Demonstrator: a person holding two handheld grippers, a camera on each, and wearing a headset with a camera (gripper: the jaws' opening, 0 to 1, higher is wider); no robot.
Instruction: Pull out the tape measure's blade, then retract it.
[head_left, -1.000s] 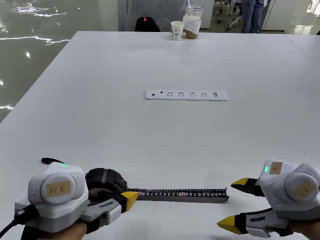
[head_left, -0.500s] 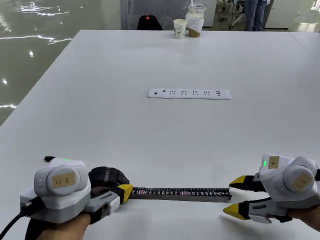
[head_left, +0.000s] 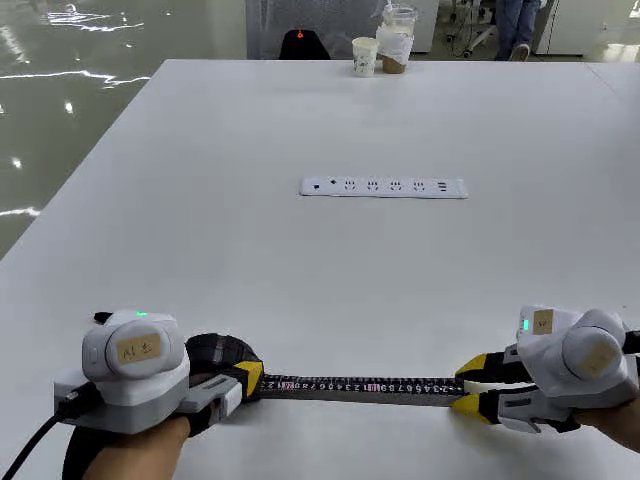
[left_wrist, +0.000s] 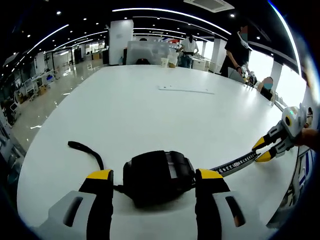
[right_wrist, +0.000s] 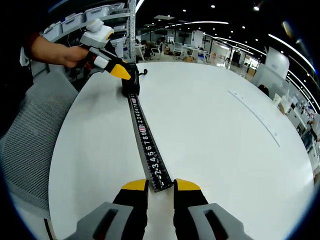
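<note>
The black, rounded tape measure case (left_wrist: 159, 186) sits on the white tabletop (head_left: 300, 270) between the 2 yellow-tipped fingers of the left gripper (left_wrist: 155, 176). One finger touches the case and a thin gap seems to show at the other, so I cannot tell whether they are truly clamped on it.

The dark metal blade (right_wrist: 145, 140), printed with white numerals, lies flat and already pulled out across the tabletop to the right gripper (right_wrist: 161, 186). That gripper's fingers are drawn in against the 2 edges of the blade's end.

The blade is probably thin, springy and slick, stiff along its length but quick to twist or buckle. Its tip is the best place to pinch, because it gives the fingers something to catch on. The case looks compact and fairly heavy, with a smooth shell, so it needs a squeeze across its flat sides. The spring will likely tug the blade back, so it should be fed in under control.
</note>
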